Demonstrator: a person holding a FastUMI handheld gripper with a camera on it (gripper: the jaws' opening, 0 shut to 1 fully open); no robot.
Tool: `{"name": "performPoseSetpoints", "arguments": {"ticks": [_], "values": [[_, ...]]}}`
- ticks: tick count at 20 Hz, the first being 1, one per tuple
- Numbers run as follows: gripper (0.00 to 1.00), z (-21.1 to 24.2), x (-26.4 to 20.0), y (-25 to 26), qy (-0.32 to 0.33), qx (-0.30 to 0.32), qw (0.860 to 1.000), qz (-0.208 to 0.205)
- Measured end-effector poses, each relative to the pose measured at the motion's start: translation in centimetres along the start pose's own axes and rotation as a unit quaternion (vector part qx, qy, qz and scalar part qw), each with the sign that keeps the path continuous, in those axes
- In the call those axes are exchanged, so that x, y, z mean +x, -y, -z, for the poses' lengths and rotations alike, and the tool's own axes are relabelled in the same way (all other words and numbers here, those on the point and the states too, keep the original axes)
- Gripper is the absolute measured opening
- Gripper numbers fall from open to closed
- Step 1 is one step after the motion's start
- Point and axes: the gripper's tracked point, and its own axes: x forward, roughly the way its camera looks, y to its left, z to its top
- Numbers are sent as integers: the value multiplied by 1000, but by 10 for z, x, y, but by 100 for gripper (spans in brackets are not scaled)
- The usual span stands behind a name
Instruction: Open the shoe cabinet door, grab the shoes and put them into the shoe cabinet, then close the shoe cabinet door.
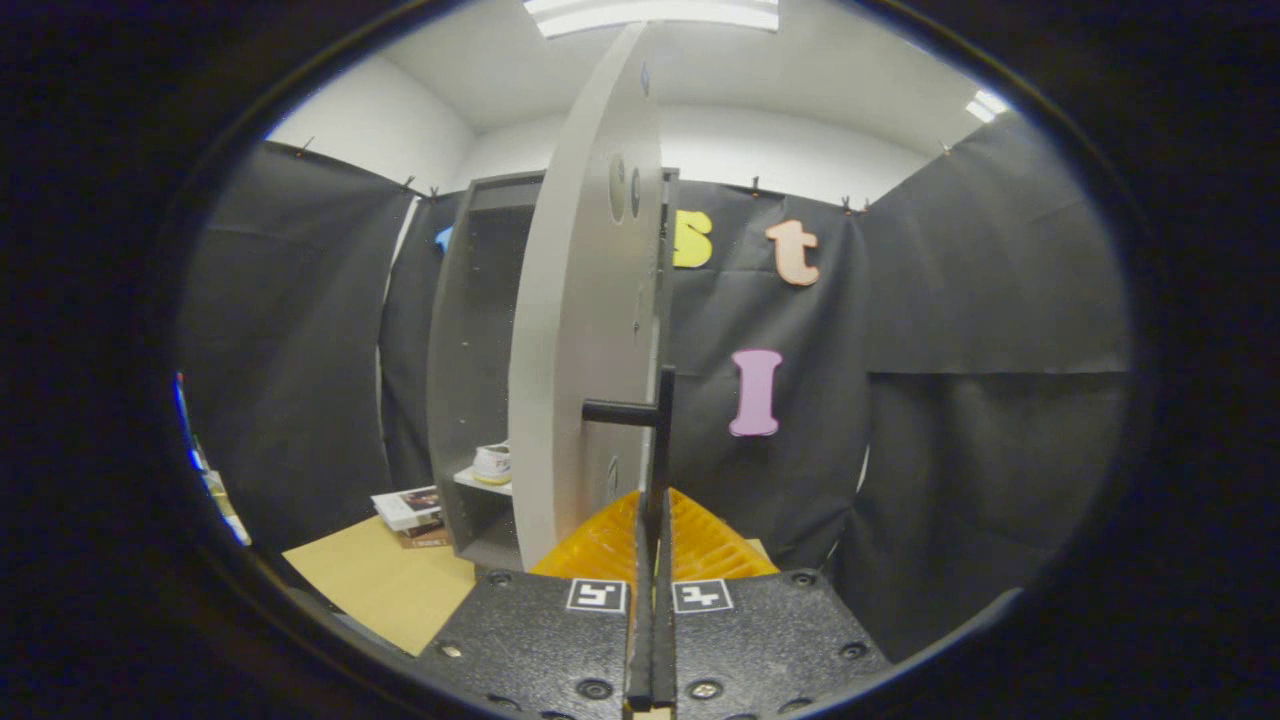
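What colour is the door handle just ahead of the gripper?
Black: a slim black bar handle on the grey cabinet door, seen in the gripper view.

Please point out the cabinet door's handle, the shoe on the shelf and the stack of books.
handle [655, 440]: gripper view, its upright bar.
shoe [492, 463]: gripper view, its side.
books [408, 508]: gripper view, top cover.

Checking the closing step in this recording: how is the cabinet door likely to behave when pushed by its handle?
The cabinet door looks like a stiff flat panel, so it should swing without flexing. Its handle is a thin bar clamped in the gripper, whose fingers sit almost together, so it could slip. The shoe looks clear of the swing.
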Motion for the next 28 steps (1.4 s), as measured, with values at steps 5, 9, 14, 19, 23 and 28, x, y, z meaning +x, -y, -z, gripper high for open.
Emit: {"name": "performPoseSetpoints", "arguments": {"ticks": [5,9,14,19,23,28], "values": [[3,8,-15,14,-4,61,996,-68],[37,7,-63,22,26,16,999,-12],[96,38,-105,-9,13,10,999,38],[100,65,-114,-61,16,28,999,6],[100,96,-98,-97,-2,37,999,-23],[100,142,-69,-138,-18,17,999,-41]]}}
